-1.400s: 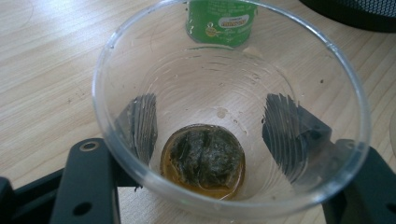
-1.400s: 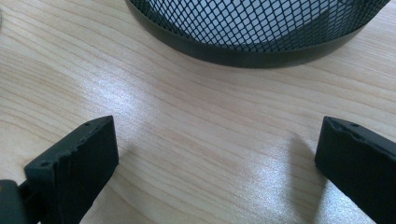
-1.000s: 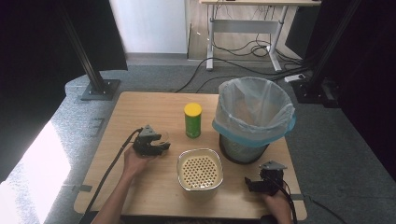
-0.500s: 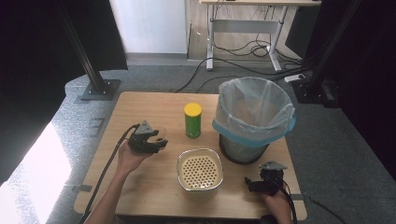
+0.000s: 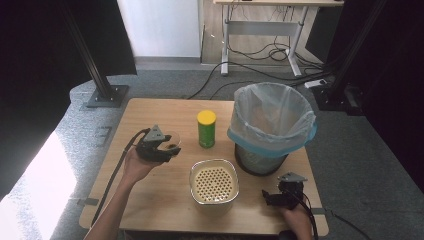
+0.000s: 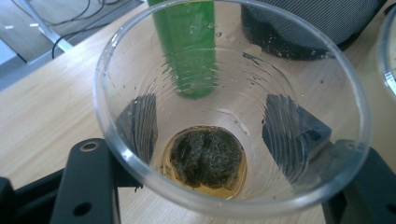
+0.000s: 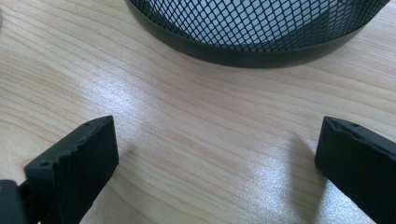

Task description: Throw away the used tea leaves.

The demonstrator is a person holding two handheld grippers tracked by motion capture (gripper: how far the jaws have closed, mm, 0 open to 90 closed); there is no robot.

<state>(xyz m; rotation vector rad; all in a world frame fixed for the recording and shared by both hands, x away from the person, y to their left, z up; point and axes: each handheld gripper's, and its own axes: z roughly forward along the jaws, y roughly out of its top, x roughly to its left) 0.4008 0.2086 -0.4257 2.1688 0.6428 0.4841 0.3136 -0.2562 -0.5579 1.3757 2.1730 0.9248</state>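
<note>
Clear plastic cup (image 6: pixel 233 112) pinched by left gripper (image 5: pixel 165 148), held above the table's (image 5: pixel 150 200) left side.
Thin, light, crushable wall; wet tea dregs (image 6: pixel 205 156) inside, so best gripped gently low and kept upright. Right gripper (image 5: pixel 274 197) spread, nothing held.

Readable text: none
Green can (image 5: pixel 206 129): no label legible
Clear cup (image 6: pixel 232 107): no print legible
Bin (image 5: pixel 270 125): unmarked

Grey carpet floor (image 5: pixel 165 80); cables (image 5: pixel 260 52) trailing under a desk (image 5: pixel 280 2); daylight falling at left.
</note>
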